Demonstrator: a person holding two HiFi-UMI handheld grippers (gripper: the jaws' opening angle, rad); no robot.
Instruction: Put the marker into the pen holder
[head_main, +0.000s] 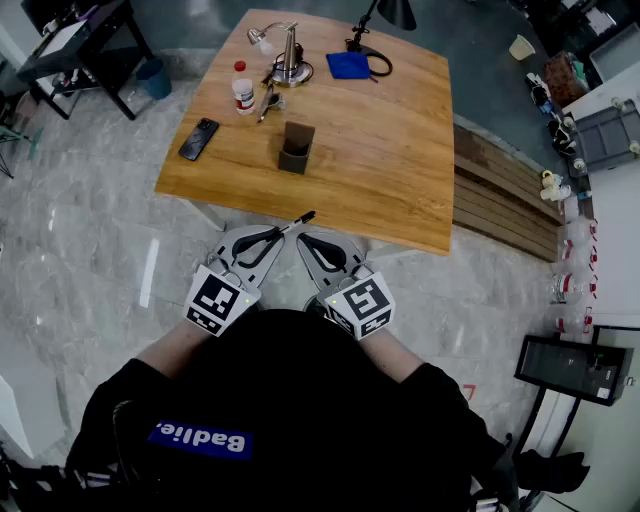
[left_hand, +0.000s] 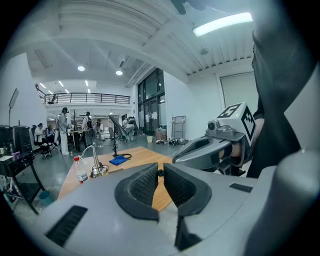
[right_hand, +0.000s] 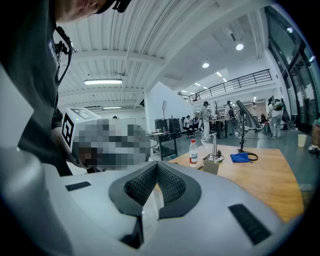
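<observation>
The black marker (head_main: 297, 222) is pinched at one end by my left gripper (head_main: 281, 231), which is held in front of the near edge of the wooden table (head_main: 400, 170). In the left gripper view a small dark bit of the marker (left_hand: 160, 173) shows between the pads of the left gripper (left_hand: 160, 170). My right gripper (head_main: 304, 239) sits just right of it, shut with nothing in it, its pads pressed together in the right gripper view (right_hand: 156, 167). The dark square pen holder (head_main: 296, 147) stands upright mid-table, apart from both grippers, and also shows as the pen holder (right_hand: 211, 165).
On the table's far side lie a black phone (head_main: 198, 138), a red-capped bottle (head_main: 243, 92), a metal lamp base (head_main: 288, 64) and a blue cloth (head_main: 348, 65) by a black desk lamp (head_main: 378, 18). A slatted wooden bench (head_main: 505, 195) runs along the table's right.
</observation>
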